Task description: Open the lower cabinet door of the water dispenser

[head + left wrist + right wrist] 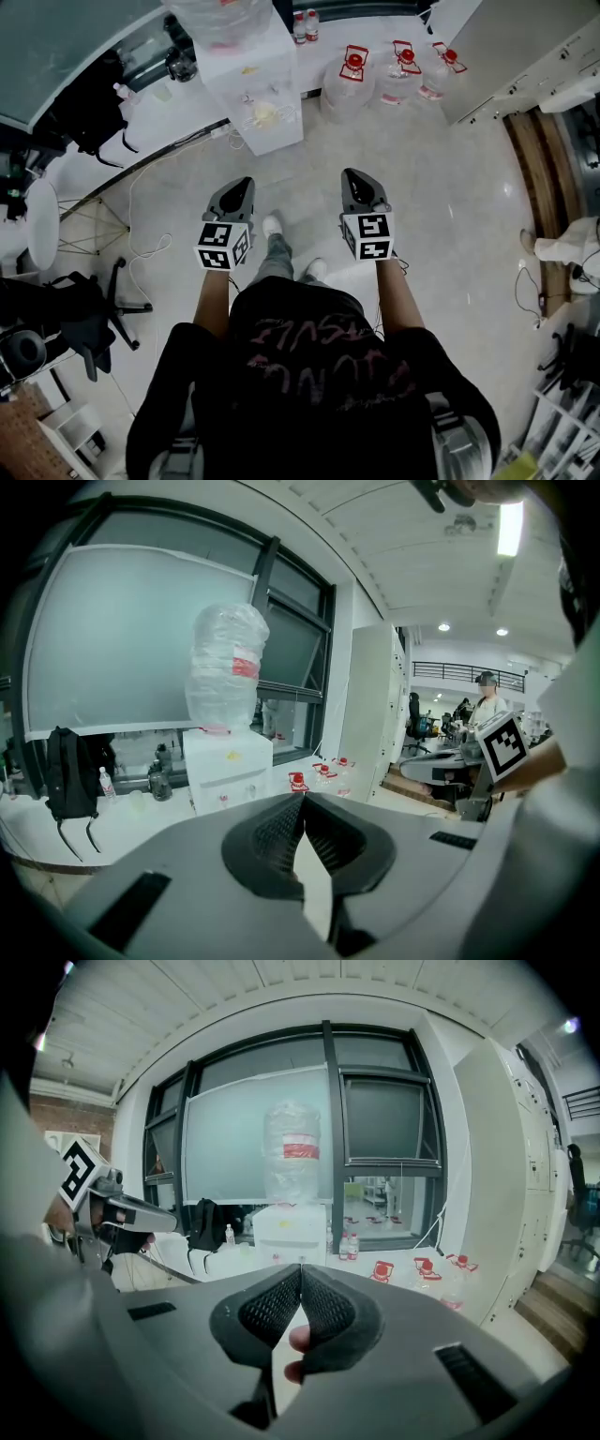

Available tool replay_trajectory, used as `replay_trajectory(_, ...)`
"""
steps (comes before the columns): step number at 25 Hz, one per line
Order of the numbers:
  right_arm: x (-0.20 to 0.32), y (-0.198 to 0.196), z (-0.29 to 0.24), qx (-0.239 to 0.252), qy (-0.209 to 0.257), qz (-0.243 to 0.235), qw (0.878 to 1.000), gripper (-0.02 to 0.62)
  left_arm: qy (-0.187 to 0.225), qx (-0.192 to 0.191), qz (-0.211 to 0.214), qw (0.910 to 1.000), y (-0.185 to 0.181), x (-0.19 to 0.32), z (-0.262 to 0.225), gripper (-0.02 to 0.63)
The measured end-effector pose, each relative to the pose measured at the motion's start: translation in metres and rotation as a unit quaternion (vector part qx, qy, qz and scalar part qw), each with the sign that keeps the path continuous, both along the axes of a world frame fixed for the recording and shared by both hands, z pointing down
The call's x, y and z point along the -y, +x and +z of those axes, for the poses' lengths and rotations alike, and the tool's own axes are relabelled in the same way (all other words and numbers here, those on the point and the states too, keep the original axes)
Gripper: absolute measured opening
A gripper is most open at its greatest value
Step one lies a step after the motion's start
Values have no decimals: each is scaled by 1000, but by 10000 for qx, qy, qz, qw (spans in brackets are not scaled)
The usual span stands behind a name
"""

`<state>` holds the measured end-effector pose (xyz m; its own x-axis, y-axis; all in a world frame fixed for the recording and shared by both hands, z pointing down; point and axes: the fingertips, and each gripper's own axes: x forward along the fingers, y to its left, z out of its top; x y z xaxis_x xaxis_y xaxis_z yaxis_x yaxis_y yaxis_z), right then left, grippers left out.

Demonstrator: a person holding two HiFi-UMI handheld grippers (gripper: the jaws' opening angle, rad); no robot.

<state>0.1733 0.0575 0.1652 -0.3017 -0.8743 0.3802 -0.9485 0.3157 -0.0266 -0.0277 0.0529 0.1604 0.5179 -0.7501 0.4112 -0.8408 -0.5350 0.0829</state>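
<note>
The white water dispenser stands on the floor well ahead of me, by the window, with a clear bottle upside down on top. In the left gripper view the dispenser is far beyond the jaws, and its lower front is partly hidden behind them. It also lies far off in the right gripper view. My left gripper and right gripper are held side by side at waist height, both pointing toward the dispenser. Both are shut with nothing between the pads.
Three water jugs with red caps sit on the floor right of the dispenser. White cabinets stand at the far right. A black backpack leans on the window ledge at left. An office chair and loose cables lie left of me.
</note>
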Motion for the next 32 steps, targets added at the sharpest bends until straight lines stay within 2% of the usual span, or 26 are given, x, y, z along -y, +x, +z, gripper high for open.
replay_trajectory(14,104,-56,35,-258,-422,96,9987,14,-446,-243,135,9986,-48,109,50,12)
replay_trajectory(18,130,-69,45,-268,-564,226,9978,14,-583,-289,287,9975,-61,136,62,12)
replay_trajectory(23,156,-75,55,-265,-624,417,9968,14,-710,-303,456,9960,-71,158,84,12)
replay_trajectory(32,182,-70,99,-329,-948,366,9943,14,-839,-400,306,9952,-75,190,115,12)
